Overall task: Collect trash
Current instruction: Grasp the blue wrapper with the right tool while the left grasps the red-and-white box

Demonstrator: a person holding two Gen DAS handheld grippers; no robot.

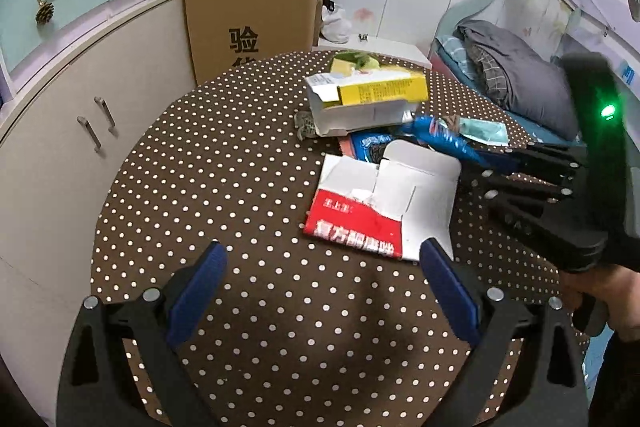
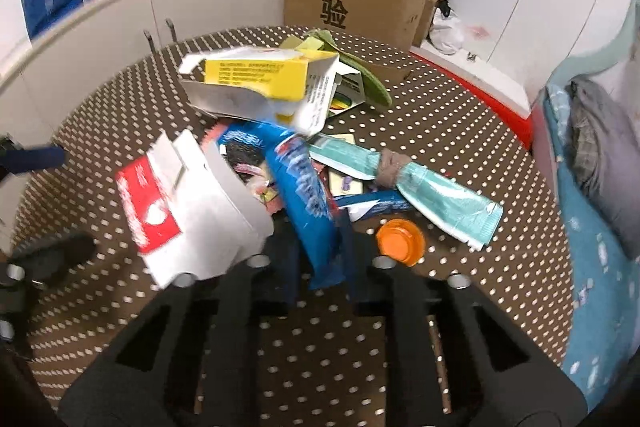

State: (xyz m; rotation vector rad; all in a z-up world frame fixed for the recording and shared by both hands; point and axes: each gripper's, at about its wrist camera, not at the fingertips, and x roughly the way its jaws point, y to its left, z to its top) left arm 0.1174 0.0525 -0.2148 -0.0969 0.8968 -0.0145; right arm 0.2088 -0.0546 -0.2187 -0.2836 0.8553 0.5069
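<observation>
A pile of trash lies on a round table with a brown polka-dot cloth (image 1: 240,167). In the right wrist view my right gripper (image 2: 320,247) is shut on a crinkled blue wrapper (image 2: 304,187), whose far end reaches under a torn yellow carton (image 2: 260,75). Beside it lie a flattened red-and-white box (image 2: 192,211), a teal tube (image 2: 440,199) and an orange cap (image 2: 400,241). In the left wrist view my left gripper (image 1: 324,247) stands open just short of the red-and-white box (image 1: 360,223), with nothing between its pads. The right gripper (image 1: 480,157) comes in from the right, holding the blue wrapper (image 1: 436,133).
A tall cardboard box (image 1: 248,19) stands behind the table. Beige cabinets (image 1: 80,131) curve along the left, and a bed with grey bedding (image 1: 520,87) is on the right. A person's hand (image 1: 600,291) holds the right gripper's handle. More small wrappers lie under the pile.
</observation>
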